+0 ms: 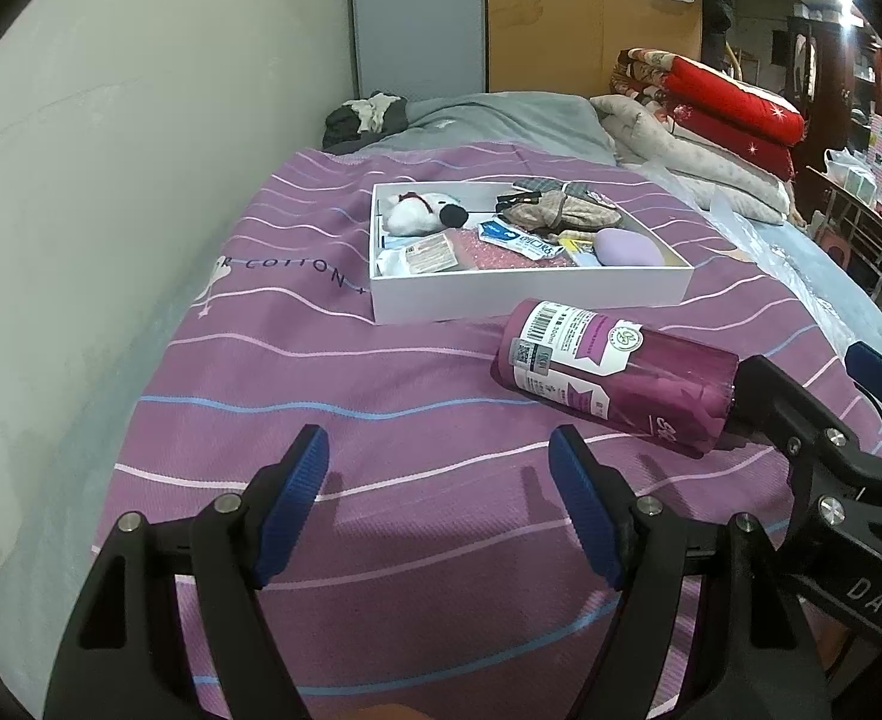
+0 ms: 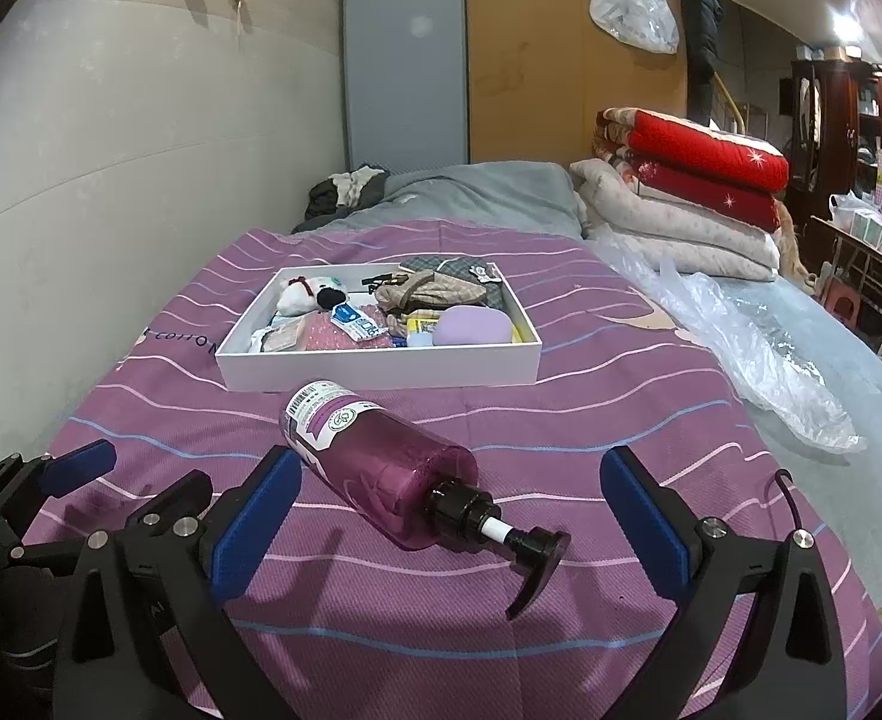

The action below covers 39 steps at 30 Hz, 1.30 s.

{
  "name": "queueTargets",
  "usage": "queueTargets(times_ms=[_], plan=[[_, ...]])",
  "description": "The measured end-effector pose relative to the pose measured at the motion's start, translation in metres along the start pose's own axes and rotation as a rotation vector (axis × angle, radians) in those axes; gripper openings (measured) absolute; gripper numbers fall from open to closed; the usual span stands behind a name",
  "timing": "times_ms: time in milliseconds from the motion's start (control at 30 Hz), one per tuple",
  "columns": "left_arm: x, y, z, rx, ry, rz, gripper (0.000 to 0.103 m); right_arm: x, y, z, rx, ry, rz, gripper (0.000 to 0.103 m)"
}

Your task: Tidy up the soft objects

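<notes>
Purple striped bedspread [image 2: 561, 360] w/ white tray [image 2: 381, 369] centre-frame; magenta pump bottle [image 2: 381, 480] lies loose between wide-open right gripper [image 2: 447, 516]; left gripper [image 1: 438, 510] wide, empty.

I hold both grippers low and tilted downward, side by side. My left gripper [image 1: 438, 468] has its jaws wide apart, and nothing is between the blue pads [image 1: 297, 492]. My right gripper [image 2: 450, 504] is also spread very wide, its pads [image 2: 255, 516] press on nothing. In the left wrist view, the right gripper's black finger comes in from the right edge; in the right wrist view the left gripper shows at the left edge
</notes>
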<state>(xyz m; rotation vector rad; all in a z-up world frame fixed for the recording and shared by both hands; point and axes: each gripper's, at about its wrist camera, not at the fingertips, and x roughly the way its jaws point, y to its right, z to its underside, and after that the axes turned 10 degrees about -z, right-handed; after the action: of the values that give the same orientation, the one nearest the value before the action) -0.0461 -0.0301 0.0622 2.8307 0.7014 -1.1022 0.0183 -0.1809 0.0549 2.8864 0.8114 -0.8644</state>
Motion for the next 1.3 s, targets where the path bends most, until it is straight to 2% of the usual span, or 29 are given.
queueTargets(times_ms=[500, 1300], plan=[[0.0052, -0.0002, 0.0006, 0.002, -0.024, -0.028, 0.076, 0.0024, 0.0006, -0.0001, 0.007, -0.009, -0.003, 0.101], [0.0074, -0.0003, 0.0018, 0.001, -0.045, -0.025, 0.076, 0.0088, 0.0045, 0.0013, 0.028, -0.04, -0.003, 0.101]])
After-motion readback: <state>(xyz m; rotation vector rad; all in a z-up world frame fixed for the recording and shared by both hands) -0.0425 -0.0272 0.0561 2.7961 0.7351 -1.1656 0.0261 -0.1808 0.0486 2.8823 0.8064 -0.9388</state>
